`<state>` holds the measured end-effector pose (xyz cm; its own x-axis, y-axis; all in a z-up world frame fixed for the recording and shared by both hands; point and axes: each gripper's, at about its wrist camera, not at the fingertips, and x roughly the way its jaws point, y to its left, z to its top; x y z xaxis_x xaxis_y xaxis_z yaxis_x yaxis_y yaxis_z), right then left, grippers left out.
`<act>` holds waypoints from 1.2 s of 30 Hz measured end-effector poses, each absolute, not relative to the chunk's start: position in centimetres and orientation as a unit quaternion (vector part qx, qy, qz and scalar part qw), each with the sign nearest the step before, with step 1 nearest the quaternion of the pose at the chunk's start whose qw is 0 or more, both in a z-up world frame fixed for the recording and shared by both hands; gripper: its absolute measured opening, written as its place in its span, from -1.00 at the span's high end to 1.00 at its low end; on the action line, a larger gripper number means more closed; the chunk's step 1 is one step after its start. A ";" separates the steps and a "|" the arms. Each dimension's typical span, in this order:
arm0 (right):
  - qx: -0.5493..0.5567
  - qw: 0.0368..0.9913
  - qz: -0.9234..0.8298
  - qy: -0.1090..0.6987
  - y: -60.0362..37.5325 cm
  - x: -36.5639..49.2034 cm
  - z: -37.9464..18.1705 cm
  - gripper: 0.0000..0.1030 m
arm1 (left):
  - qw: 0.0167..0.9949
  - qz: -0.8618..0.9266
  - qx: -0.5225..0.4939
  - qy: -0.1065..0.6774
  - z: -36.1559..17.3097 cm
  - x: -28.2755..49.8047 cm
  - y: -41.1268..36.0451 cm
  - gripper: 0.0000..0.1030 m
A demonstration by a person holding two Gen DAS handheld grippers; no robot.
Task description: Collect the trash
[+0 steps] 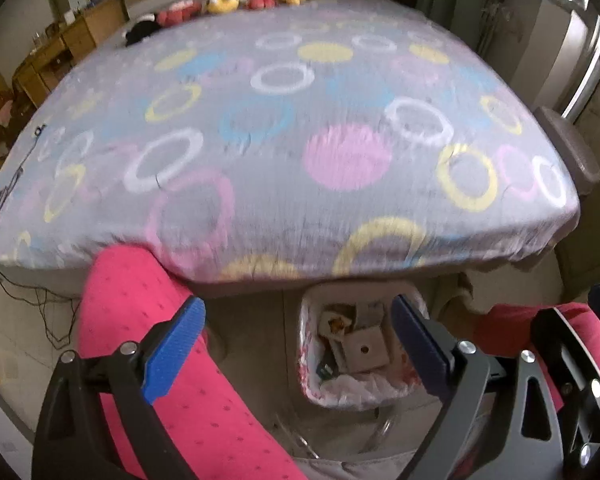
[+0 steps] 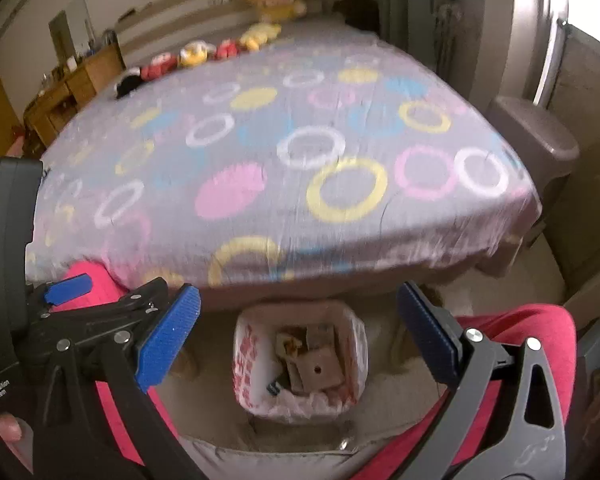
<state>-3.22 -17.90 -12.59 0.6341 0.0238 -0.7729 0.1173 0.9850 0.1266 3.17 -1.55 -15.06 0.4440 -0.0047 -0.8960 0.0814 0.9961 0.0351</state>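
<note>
A small bin lined with a white and red plastic bag point(image 1: 320, 384) point(image 2: 246, 364) stands on the floor at the foot of the bed, between a person's knees. Inside it lie cardboard pieces point(image 1: 364, 350) point(image 2: 318, 372) and other scraps. My left gripper point(image 1: 296, 344) hangs open above the bin, with nothing between its blue pads point(image 1: 172, 348). My right gripper point(image 2: 300, 336) is open too and empty, also over the bin. In the right wrist view the left gripper point(image 2: 120, 292) shows at the left edge; in the left wrist view the right gripper point(image 1: 576, 312) shows at the right edge.
A bed with a grey sheet printed with coloured rings point(image 1: 284, 140) point(image 2: 284, 168) fills the view beyond the bin. Plush toys point(image 1: 224, 2) point(image 2: 196, 54) line its far end. The person's pink trouser legs point(image 1: 168, 360) point(image 2: 532, 340) flank the bin. A brown stool point(image 2: 536, 132) stands right of the bed.
</note>
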 end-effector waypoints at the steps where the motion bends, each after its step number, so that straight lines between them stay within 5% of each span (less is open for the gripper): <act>1: 0.081 0.905 -0.027 0.416 -17.9 -3.5 -11.9 -0.87 | 0.854 -0.026 0.034 0.519 -14.4 3.1 -1.5 -0.83; 18: 0.071 0.959 -0.020 0.274 -18.4 -8.3 0.6 -0.87 | 0.912 -0.034 0.028 0.409 -1.2 -0.5 -1.9 -0.84; 36: 0.060 0.973 -0.027 0.223 -17.7 -11.5 5.5 -0.87 | 0.939 -0.015 0.018 0.344 4.2 -3.9 -1.3 -0.84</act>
<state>-11.49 -17.65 5.47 0.8990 -0.0264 -0.4372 0.0798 0.9913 0.1042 -3.94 -1.33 4.18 0.7629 -0.0155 -0.6463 0.0404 0.9989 0.0237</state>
